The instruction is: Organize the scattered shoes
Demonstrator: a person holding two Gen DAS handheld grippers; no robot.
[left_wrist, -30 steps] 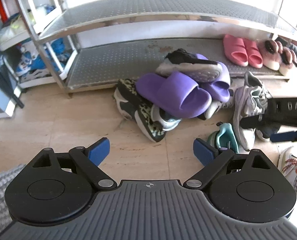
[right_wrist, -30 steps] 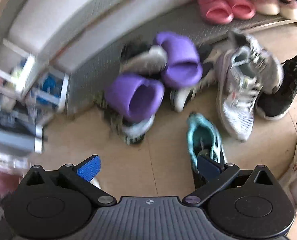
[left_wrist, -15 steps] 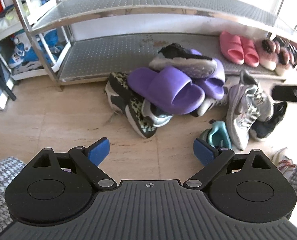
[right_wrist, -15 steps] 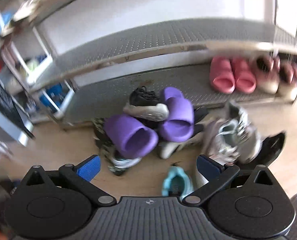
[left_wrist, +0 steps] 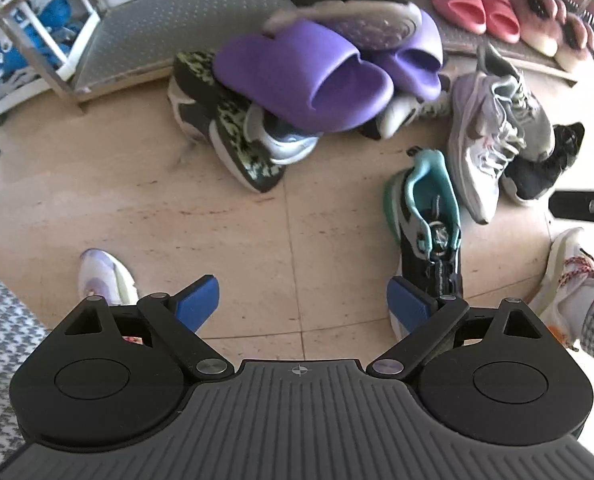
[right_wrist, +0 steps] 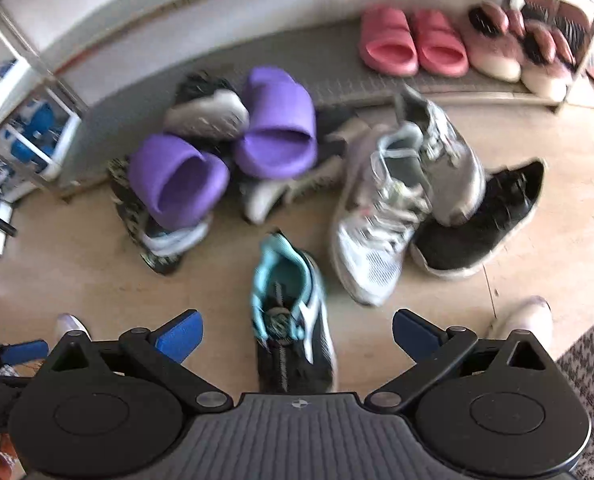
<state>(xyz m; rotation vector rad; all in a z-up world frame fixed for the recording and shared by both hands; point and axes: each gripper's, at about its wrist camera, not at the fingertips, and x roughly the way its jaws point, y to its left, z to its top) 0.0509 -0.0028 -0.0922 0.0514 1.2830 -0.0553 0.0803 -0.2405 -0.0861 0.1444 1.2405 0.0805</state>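
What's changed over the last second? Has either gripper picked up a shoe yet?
No pickup yet. The right gripper swung up toward the rack, then back down, and now hangs open over the teal and black sneaker. The left gripper dropped lower and tilted toward the floor, also open and empty. The purple slides and pink slides lie as before.

Right hand-held gripper wide open above teal-lined sneaker, purple slides beyond.

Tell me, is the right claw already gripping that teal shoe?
No: the right claw is open, and the teal shoe lies untouched on the floor.
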